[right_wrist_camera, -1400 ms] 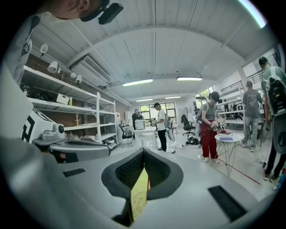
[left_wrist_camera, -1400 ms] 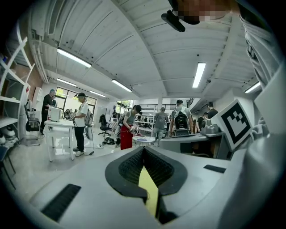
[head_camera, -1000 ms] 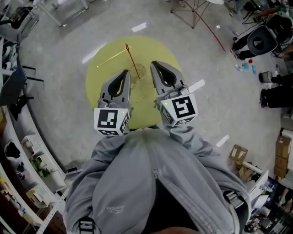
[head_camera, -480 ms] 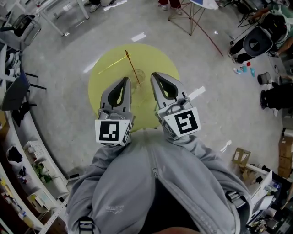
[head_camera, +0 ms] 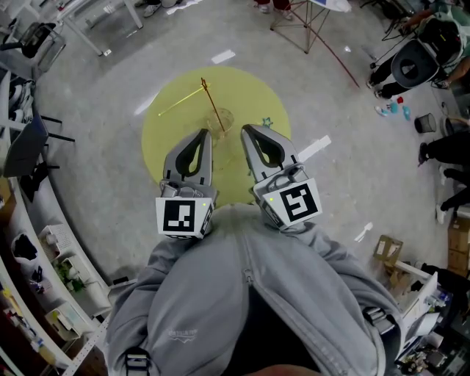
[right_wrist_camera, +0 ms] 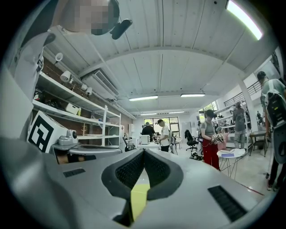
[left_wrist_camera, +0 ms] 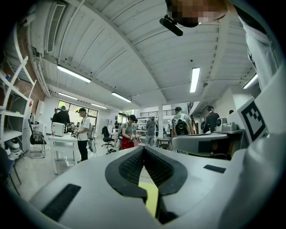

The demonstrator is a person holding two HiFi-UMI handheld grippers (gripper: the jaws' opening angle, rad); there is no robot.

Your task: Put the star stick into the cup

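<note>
A round yellow table lies below me in the head view. On it stands a clear cup with a thin red-brown stick leaning up out of it. A yellow stick lies flat on the table to the cup's left. A small green star shows near the table's right edge. My left gripper and right gripper hover side by side just short of the cup, both shut and empty. In the gripper views the left gripper and right gripper point level across the room.
Grey floor surrounds the table. Red tripod legs stand beyond it, and a dark chair is at the left. Shelving runs along the lower left, with cardboard boxes at the right. Several people stand across the room.
Both grippers have drawn back a little toward my body, away from the cup. The green star by the right gripper has come into view.
</note>
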